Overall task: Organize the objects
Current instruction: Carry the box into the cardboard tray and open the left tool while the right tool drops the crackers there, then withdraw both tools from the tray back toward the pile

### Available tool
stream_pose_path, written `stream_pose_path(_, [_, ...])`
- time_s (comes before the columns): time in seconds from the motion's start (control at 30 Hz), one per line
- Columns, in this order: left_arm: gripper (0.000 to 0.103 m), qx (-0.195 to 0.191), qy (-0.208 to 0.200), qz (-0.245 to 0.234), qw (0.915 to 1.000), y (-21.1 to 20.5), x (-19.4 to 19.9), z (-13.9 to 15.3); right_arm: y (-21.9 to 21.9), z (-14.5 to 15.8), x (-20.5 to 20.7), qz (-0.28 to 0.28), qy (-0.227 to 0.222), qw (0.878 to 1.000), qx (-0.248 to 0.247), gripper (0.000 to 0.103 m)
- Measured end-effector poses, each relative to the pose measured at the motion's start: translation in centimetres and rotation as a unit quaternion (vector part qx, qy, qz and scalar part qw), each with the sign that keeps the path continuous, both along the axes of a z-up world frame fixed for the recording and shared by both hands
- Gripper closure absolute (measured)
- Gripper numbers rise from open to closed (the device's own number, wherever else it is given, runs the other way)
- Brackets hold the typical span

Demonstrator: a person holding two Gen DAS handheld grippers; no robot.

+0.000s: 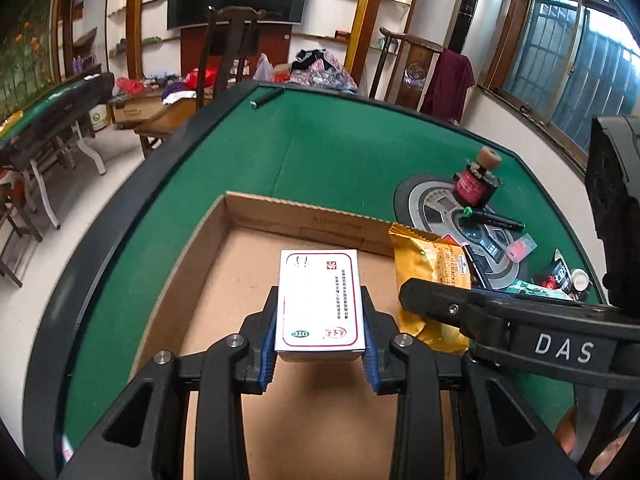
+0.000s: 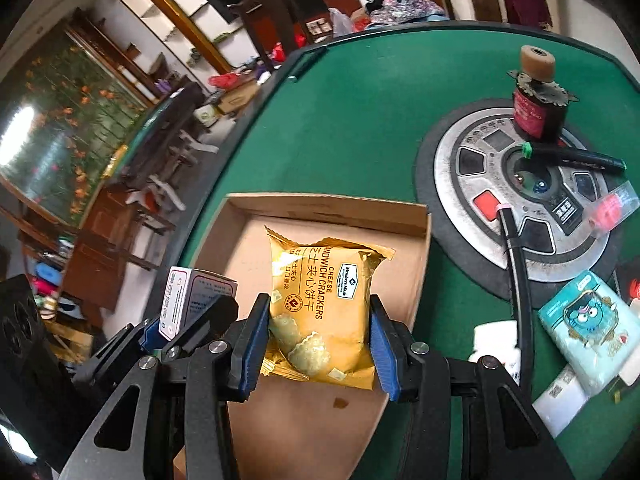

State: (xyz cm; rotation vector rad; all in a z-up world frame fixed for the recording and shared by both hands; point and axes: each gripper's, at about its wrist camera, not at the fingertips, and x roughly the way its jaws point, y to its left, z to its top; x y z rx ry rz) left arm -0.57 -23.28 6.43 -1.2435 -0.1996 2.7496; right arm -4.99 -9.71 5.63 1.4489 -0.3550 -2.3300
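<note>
Left hand-held gripper (image 1: pixel 320 344) clamps white medicine box (image 1: pixel 320 304) above cardboard tray (image 1: pixel 256 208). Right hand-held gripper (image 2: pixel 318 344) grips cheese cracker packet (image 2: pixel 324 304) over same tray. Tray floor looks bare: nothing stowed yet. Marker (image 2: pixel 576 156), tissue pack (image 2: pixel 588 324), white bottle (image 2: pixel 496 340) left on green tabletop (image 2: pixel 360 120).

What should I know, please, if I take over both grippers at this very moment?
Left tongs: shut on the white red-bordered medicine box, held over the shallow brown cardboard tray.
Right tongs: shut on the yellow cheese sandwich cracker packet, also over the tray.
Done: both items picked up; neither released.
Left: set both down in the tray, then gather what remains on the green felt table: teal tissue pack, black marker, small dark red-labelled bottle.
</note>
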Motion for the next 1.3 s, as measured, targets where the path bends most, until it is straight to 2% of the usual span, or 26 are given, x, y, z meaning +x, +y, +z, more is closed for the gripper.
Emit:
stream_pose_path(0.13, [0.070, 0.015, -0.005, -0.009, 0.9998, 0.5, -0.9, -1.1, 0.3, -0.7, -0.9, -0.010, -0.011, 1.000, 0.007, 0.052])
stream_pose_path(0.23, [0.068, 0.012, -0.005, -0.008, 0.9999, 0.9, -1.3, -1.4, 0.2, -1.1, -1.3, -0.013, -0.016, 1.000, 0.011, 0.052])
stream_pose_path(0.37, [0.035, 0.027, -0.002, 0.007, 0.9996, 0.4, -1.5, -1.5, 0.5, -1.0, -1.7, -0.027, -0.006, 0.999, 0.019, 0.049])
stream_pose_path(0.4, [0.033, 0.030, -0.002, 0.012, 0.9995, 0.3, -1.5, -1.6, 0.8, -0.9, -1.7, -0.031, -0.003, 0.999, 0.014, 0.048])
stream_pose_path(0.53, [0.028, 0.058, -0.011, 0.037, 0.9975, -0.7, -1.1, -1.7, 1.4, -0.1, -1.2, -0.037, 0.017, 0.999, 0.004, 0.043])
stream_pose_path(0.6, [0.027, 0.071, -0.019, 0.047, 0.9961, -1.0, -0.7, -1.9, 1.9, 0.7, -0.5, -0.045, 0.033, 0.998, 0.005, 0.031])
stream_pose_path(0.67, [0.027, 0.081, -0.031, 0.053, 0.9948, -1.3, -0.4, -2.1, 2.7, 1.6, 0.7, -0.049, 0.053, 0.997, 0.003, 0.024])
stream_pose_path(0.77, [0.027, 0.089, -0.043, 0.064, 0.9931, -1.4, 0.4, -2.6, 3.9, 2.3, 2.4, -0.047, 0.072, 0.996, 0.004, 0.023])
stream_pose_path(0.93, [0.027, 0.098, -0.051, 0.065, 0.9918, -1.2, 1.6, -3.0, 5.8, 1.8, 5.7, -0.049, 0.068, 0.996, -0.010, 0.022])
stream_pose_path(1.13, [0.025, 0.054, -0.022, 0.063, 0.9963, 0.5, 3.5, -0.3, 8.0, 0.9, 8.8, -0.056, 0.062, 0.996, -0.026, 0.022])
stream_pose_path(1.3, [0.015, -0.010, 0.011, 0.053, 0.9985, 3.9, 6.5, 2.5, 9.7, 1.6, 11.0, -0.068, 0.085, 0.994, -0.024, 0.019])
